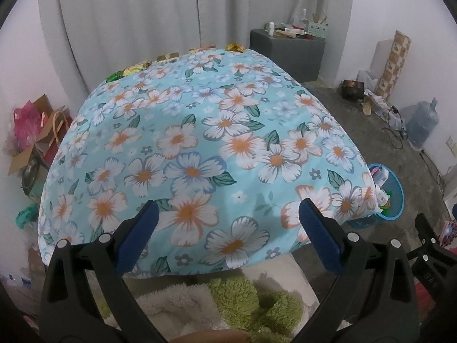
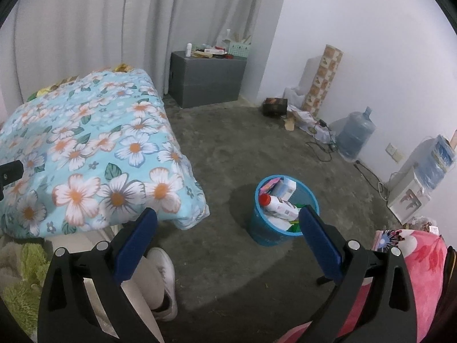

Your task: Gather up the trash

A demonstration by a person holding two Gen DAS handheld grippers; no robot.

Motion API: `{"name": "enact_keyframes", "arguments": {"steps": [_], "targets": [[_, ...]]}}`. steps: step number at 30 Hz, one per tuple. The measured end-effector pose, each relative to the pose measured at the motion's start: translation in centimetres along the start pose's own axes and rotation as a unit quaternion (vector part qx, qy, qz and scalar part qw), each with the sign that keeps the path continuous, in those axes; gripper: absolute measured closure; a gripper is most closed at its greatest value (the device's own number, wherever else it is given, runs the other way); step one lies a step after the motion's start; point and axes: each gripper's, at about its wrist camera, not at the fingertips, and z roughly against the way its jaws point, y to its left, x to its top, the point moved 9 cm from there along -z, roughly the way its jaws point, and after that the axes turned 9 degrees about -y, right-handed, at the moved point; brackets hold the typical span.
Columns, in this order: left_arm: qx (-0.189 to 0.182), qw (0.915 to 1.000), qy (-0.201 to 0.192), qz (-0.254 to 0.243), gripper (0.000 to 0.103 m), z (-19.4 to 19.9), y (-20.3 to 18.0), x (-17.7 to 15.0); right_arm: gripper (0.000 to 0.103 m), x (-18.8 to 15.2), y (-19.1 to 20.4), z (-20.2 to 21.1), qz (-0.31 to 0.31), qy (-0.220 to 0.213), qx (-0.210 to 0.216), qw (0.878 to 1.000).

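**Wrappers at the far edge, bin half hidden**

Floral cloth [image 1: 200,148] covers the table; crumpled wrappers [image 1: 137,67] peek over its far edge, mostly cut off. Beside the table, the blue bin [image 2: 281,223] holds a white bottle [image 2: 281,205] and cartons. Left gripper [image 1: 228,228] and right gripper [image 2: 227,234] both gape, holding nothing.

The desk [image 1: 200,131] filled mid-frame, covered in a blue floral cloth, with crumpled wrappers [image 1: 137,68] lined along its far edge up top. Lower right, a blue bin [image 2: 281,214] sat on the concrete floor [image 2: 228,143].
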Motion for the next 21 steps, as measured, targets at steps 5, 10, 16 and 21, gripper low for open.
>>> {"name": "enact_keyframes", "arguments": {"steps": [5,10,16,21], "targets": [[0.005,1.0000,-0.003,-0.004,0.009,0.12,-0.25,0.13,0.006,-0.02,0.04,-0.08,-0.004,-0.002,0.007,1.000],[0.005,1.0000,-0.002,-0.005,0.009,0.19,-0.29,0.18,0.006,0.01,0.02,-0.06,-0.006,-0.003,0.007,1.000],[0.005,1.0000,-0.004,-0.005,0.009,0.35,-0.31,0.24,0.006,0.02,0.05,-0.08,-0.006,-0.002,0.009,1.000],[0.005,1.0000,-0.004,-0.004,0.009,0.43,-0.34,0.23,0.006,0.21,0.16,0.13,0.000,-0.002,0.009,1.000]]}}
